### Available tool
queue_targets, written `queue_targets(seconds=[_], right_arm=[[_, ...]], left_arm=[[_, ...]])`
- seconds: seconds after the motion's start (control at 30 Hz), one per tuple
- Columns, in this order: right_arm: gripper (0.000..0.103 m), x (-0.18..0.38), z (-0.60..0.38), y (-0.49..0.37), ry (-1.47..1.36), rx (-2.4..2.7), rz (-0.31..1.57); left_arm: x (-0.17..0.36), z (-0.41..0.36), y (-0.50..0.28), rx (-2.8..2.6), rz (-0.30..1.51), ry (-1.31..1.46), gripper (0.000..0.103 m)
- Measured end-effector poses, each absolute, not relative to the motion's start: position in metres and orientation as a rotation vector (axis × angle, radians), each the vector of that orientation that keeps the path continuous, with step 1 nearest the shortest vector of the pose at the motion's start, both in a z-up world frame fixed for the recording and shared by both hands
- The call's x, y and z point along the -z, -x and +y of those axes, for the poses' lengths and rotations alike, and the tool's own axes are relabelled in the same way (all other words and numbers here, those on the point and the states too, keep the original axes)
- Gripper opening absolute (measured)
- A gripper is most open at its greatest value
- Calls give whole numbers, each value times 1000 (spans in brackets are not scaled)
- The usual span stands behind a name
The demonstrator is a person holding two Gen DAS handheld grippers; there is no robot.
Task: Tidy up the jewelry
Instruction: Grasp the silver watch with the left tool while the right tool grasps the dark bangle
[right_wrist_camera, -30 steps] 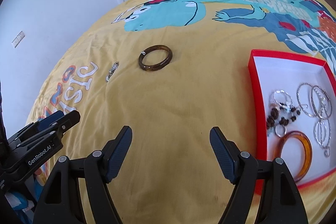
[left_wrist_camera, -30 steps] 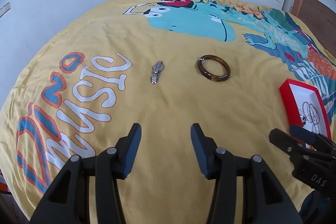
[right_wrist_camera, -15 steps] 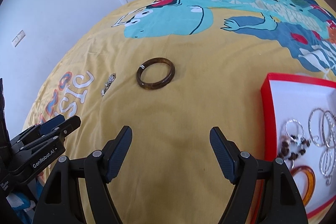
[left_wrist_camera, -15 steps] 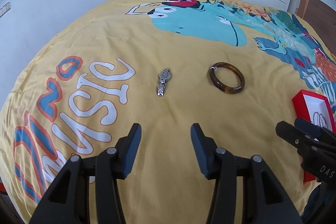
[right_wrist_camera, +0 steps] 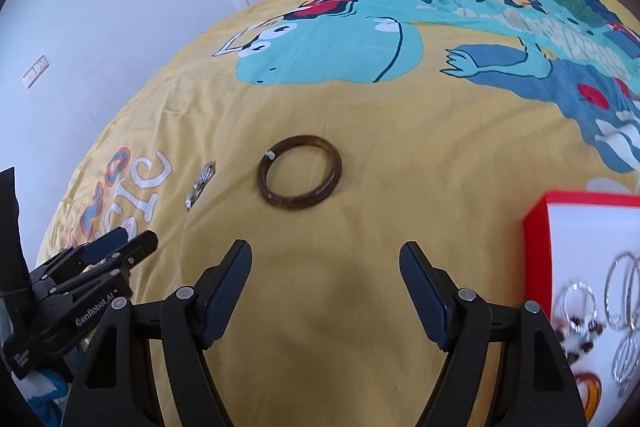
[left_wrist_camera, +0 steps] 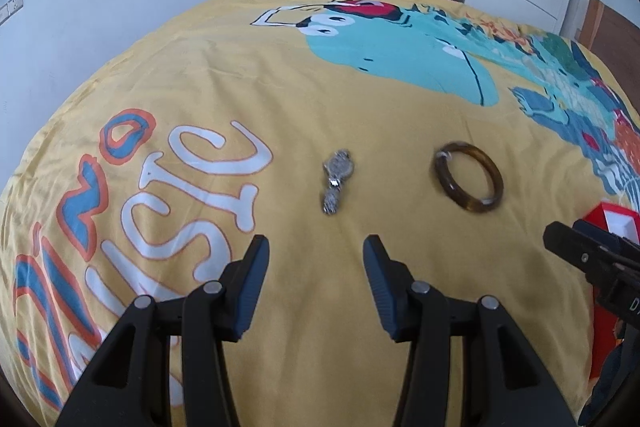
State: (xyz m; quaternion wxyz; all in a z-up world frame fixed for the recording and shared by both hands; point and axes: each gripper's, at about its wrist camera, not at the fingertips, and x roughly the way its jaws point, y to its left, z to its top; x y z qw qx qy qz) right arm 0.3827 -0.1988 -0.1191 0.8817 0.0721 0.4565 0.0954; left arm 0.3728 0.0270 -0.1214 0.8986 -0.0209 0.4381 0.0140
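Moved: both tools have slid to the left over the bed since a second ago, so the red box (right_wrist_camera: pixel 536 227) now sits at the right edge of the right view, and the watch and bangle look nearer.
Left tool (left_wrist_camera: pixel 316 251): its two dark fingers are wide apart and hold nothing; it hangs over the blanket just short of the watch.
Right tool (right_wrist_camera: pixel 326 259): its fingers are wide apart too, holding nothing, and aimed at the bangle.
Watch (left_wrist_camera: pixel 336 183): small, silver and shiny, with a round face and a short bumpy metal band. It lies flat, and its long way runs toward and away from the left tool, face at the far end.
Bangle (right_wrist_camera: pixel 299 177): a thick, smooth, brown ring, glossy like glass. It lies flat, near the watch on its right but not touching.
Red box: red walls, white inside. Thin silver rings (right_wrist_camera: pixel 622 287) and dark beads lie in it.
Blanket (left_wrist_camera: pixel 280 87): soft yellow cloth with a blue dinosaur and big white letters.
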Motion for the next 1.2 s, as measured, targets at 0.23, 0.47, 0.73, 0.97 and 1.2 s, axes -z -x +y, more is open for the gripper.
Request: queue_targets(seconds=[0.23,0.47,0.73,0.97,1.2], right_arm=[[75,124,-201,-417,-132,-183,954],[71,133,-202,-444,-138,-183,968],[60,155,-194,-469,-129,-180,1013],[51,167,-183,-474,-58,-160,1025],[12,169,-170,-469,38,-184,1019]], left_arm=[[132,41,-412,33,923,98,47],[149,30,-429,85,955,83,47],[169,32,-438,77,987,98,46],[173,32,-443,107,984,113,16],[169,28,-439,140,976,105,9]])
